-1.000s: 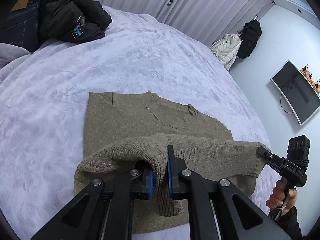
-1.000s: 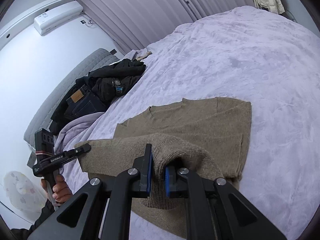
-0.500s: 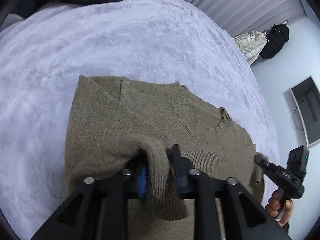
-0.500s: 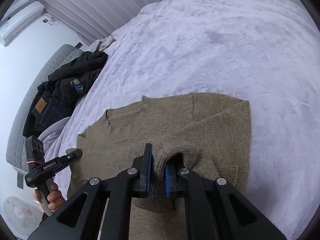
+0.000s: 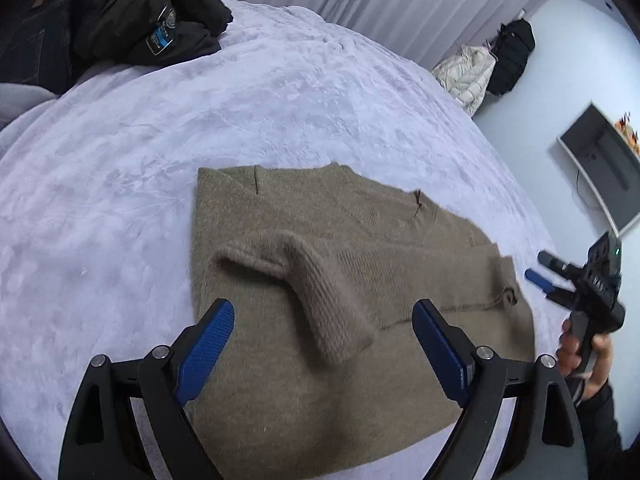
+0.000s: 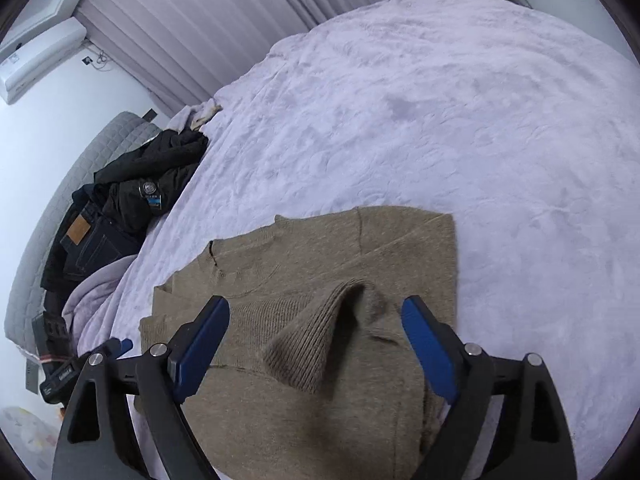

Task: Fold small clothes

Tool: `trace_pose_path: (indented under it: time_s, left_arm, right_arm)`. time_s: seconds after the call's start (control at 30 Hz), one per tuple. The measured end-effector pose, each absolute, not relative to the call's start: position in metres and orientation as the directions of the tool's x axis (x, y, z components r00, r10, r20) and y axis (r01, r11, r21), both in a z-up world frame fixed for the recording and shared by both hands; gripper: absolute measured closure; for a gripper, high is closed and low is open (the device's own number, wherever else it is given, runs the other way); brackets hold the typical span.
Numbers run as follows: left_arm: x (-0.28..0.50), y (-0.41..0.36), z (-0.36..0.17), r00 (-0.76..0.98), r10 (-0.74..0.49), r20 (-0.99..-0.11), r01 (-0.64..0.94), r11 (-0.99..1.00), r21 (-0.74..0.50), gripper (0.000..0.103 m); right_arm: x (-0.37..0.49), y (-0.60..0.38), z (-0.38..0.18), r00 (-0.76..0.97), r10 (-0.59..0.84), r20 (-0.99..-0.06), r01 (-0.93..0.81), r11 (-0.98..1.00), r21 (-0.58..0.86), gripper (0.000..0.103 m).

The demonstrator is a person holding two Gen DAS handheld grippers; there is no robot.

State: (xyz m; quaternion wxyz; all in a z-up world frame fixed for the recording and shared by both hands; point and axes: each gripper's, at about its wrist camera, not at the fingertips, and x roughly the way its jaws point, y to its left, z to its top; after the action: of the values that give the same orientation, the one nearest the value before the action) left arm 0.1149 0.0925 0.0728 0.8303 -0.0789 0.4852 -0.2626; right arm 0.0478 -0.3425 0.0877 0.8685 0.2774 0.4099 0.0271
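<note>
An olive-brown knit sweater (image 5: pixel 320 240) lies folded on the lilac bedspread (image 5: pixel 120 160). Its ribbed hem is doubled back over the chest, leaving a raised ridge (image 5: pixel 320 292). My left gripper (image 5: pixel 324 332) hovers over that ridge, jaws opening wide, blue pads clear of the cloth. In the right wrist view the sweater (image 6: pixel 320 280) shows the same loose ridge (image 6: pixel 316 344), and my right gripper (image 6: pixel 316 332) straddles it, jaws opening, pads not touching. The right gripper (image 5: pixel 540 268) also appears at the sweater's right edge, held by a hand (image 5: pixel 580 356).
Dark jackets and jeans (image 5: pixel 120 20) are piled at the bed's far left by a grey headboard (image 6: pixel 60 200). Curtains (image 6: pixel 200 20) line the back wall. A white jacket and black bag (image 5: pixel 480 68) hang beyond the bed. A monitor (image 5: pixel 600 160) hangs on the right wall.
Both grippers were shut on the sweater's hem a second ago. They carried it forward over the chest and have let go; both jaws now stand wide and the hem lies loose.
</note>
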Motion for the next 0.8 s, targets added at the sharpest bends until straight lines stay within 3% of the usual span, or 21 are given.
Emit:
trace_pose_path:
  time_s: [0.13,0.3,0.37,0.43,0.5,0.7,0.8]
  left_arm:
    - [0.089,0.074,0.065,0.350,-0.508,-0.787,0.481,0.818,-0.314,0.012]
    - [0.092,0.035,0.050,0.271,-0.516,-0.813,0.532,0.784,-0.320,0.012]
    - [0.107,0.024,0.042,0.237,-0.519,-0.821,0.503,0.789,-0.353,0.012]
    - [0.126,0.019,0.039,0.219,-0.532,-0.818,0.455,0.797,-0.397,0.012]
    - [0.150,0.023,0.040,0.206,-0.572,-0.794,0.378,0.795,-0.475,0.012]
    - [0.208,0.044,0.053,0.297,-0.606,-0.738,0.193,0.795,-0.575,0.012]
    - [0.221,0.052,0.062,0.336,-0.574,-0.747,0.164,0.816,-0.554,0.012]
  right_arm:
    - [0.029,-0.339,0.092,0.657,0.314,-0.686,0.110,0.860,0.498,0.013]
    - [0.016,-0.294,0.086,0.591,0.277,-0.758,-0.049,0.950,0.309,0.016]
    - [0.024,-0.279,0.076,0.547,0.277,-0.790,-0.086,0.957,0.276,0.034]
    - [0.040,-0.272,0.062,0.484,0.347,-0.803,-0.110,0.935,0.338,0.063]
    - [0.057,-0.271,0.053,0.471,0.356,-0.807,-0.089,0.930,0.358,0.070]
    - [0.099,-0.314,0.060,0.616,0.219,-0.757,0.124,0.921,0.368,0.070]
    - [0.115,-0.332,0.062,0.614,0.238,-0.753,0.173,0.890,0.422,0.062]
